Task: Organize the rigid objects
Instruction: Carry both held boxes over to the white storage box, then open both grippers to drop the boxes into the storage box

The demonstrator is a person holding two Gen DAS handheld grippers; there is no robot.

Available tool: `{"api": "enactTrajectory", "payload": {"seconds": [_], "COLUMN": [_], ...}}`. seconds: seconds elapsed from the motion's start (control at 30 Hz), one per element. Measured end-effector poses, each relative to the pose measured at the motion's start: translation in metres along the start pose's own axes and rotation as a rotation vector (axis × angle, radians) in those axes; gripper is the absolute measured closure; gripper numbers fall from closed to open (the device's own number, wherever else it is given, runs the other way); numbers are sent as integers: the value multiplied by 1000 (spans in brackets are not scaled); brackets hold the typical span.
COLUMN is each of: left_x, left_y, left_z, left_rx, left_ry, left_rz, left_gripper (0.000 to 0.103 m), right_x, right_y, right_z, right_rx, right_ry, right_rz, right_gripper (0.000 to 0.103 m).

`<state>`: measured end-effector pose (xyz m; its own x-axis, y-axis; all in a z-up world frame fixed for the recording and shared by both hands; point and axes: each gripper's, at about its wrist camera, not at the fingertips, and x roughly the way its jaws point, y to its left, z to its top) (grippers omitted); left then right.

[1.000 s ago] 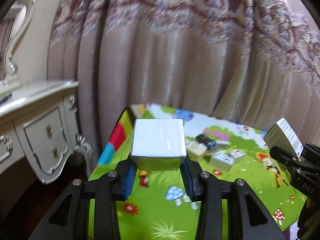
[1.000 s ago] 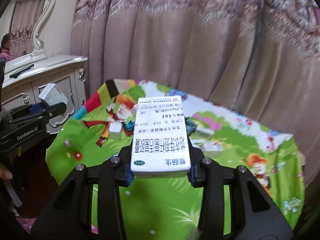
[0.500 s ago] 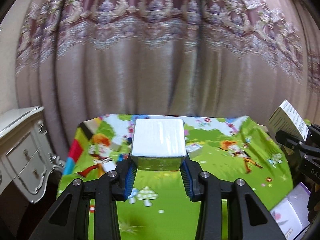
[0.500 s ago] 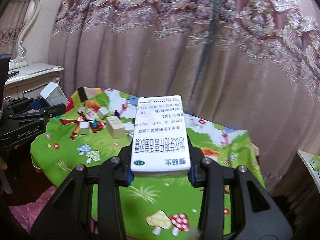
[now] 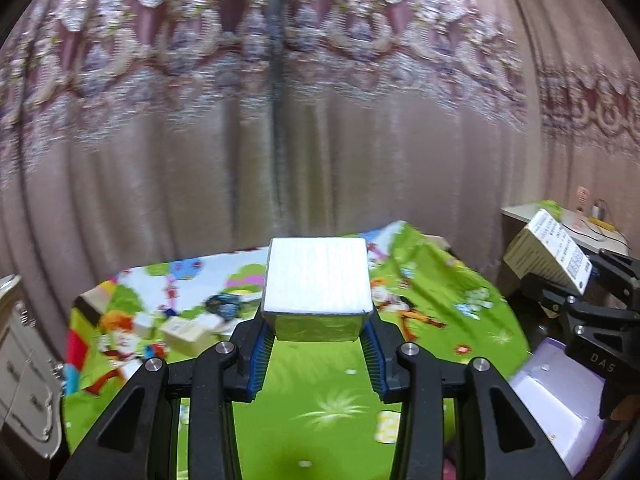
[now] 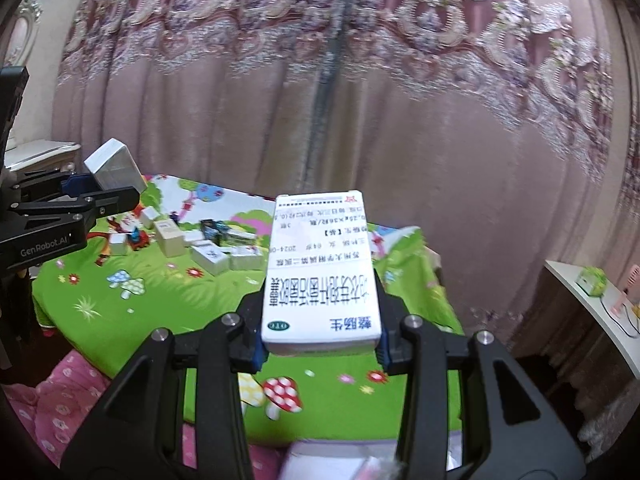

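Your left tool (image 5: pixel 318 334) is clamped on a white box (image 5: pixel 316 280), its blue pads (image 5: pixel 262 354) pressing the box's two sides. The box sits level between the fingers, its plain top face up, held clear above the worktop (image 5: pixel 344 396), which is covered by a green cartoon-print cloth.

Your right tool (image 6: pixel 320 340) is clamped on a medicine carton (image 6: pixel 320 268), white with blue printed characters. The carton lies lengthwise along the fingers, its far end reaching well past the fingertips, and it too is held above the cloth.

In the right wrist view, your left tool appears at the left edge with the white box in its grip. In the left wrist view, your right tool appears at the right edge with the carton tilted.

A cluster of small boxes (image 6: pixel 208 258) rests on the far left part of the cloth, some touching one another; their labels are too small to read. A purple-white container (image 5: pixel 560 412) stands at the near right edge of the worktop, just below your right tool. Pink patterned curtains (image 6: pixel 360 100) hang behind the worktop. A white side shelf (image 6: pixel 592 308) stands to the right, and a white dresser (image 5: pixel 20 380) to the left.
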<state>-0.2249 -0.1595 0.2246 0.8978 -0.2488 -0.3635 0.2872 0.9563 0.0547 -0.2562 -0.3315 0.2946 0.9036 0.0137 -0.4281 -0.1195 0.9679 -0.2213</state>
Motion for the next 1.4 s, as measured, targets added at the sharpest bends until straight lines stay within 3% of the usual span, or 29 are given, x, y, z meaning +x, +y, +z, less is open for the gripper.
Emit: {"api": "enactTrajectory", "payload": {"seconds": [0.47,0.87,1.03,1.07,1.13,1.17,1.23,1.4], "left_x": [30,46,56,58,62,63,66,78], "left_y": [-141,-232,-245,-244,-239,-237,-230,-200], "left_z": [-22,-66,-86,-89,-95,-96,-98,-96], "left_rx": [199,369,380,381,365,354,326,272], "left_ry": [174,329,410,421,446,449,449,417], "left_rz": [-348,-553,-638,-642,-653,-653,-651,-593], "left_gripper": [62,62,60,57,47,42,37,35], "right_x": [-36,-50,-52,-52,-52,-53,-52,-39], "right_y": [-82,-134,-146,-148,-149,-149,-148,-136], "right_z": [-62,-125,-143,-145,-148,-148,-147,-139], "right_rx": [110,195,236,242,246,246,244,213], "right_ry": [116,264,323,332,341,341,339,356], "right_rz": [-196,-343,-359,-361,-369,-370,-362,-331], "right_gripper": [59,59,54,51,27,25,24,24]}}
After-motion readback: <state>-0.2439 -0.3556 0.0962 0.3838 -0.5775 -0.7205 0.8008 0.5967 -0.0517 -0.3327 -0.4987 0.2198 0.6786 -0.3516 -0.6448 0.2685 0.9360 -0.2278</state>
